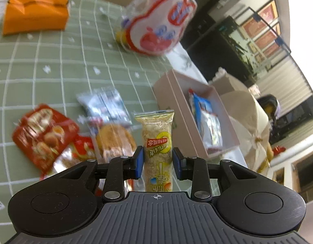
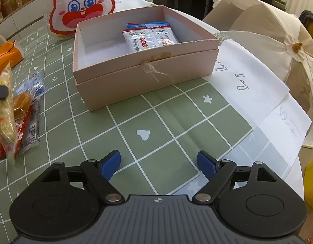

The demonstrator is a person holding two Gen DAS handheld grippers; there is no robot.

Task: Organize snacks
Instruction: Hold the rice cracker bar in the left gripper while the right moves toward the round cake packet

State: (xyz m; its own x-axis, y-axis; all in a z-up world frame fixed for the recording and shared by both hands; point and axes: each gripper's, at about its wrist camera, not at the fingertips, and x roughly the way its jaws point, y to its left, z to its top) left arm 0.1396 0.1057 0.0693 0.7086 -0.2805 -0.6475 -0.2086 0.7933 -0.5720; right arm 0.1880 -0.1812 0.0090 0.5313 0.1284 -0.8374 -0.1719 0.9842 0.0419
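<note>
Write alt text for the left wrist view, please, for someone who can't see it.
The left gripper is shut on a long beige snack bar above a green checked tablecloth. More snack packets lie at left, and an open pink box holding packets sits at right.

Your left wrist camera sits just behind the left tongs (image 1: 158,161) and looks along them, tilted, down over the counter (image 1: 44,65) from above the loose snack pile (image 1: 75,134), with the pink box (image 1: 176,109) off to its right and the rabbit-shaped bag (image 1: 158,20) at the far end. Your right wrist camera rides low behind the right tongs (image 2: 158,163), close to the counter (image 2: 156,122), facing the pink box (image 2: 144,61) front-on from near. Both views share the box, the rabbit-shaped bag (image 2: 81,8), the orange pack (image 1: 36,10) (image 2: 3,59), the snack pile (image 2: 20,111) and the beige parasol (image 1: 248,122) (image 2: 268,30).
</note>
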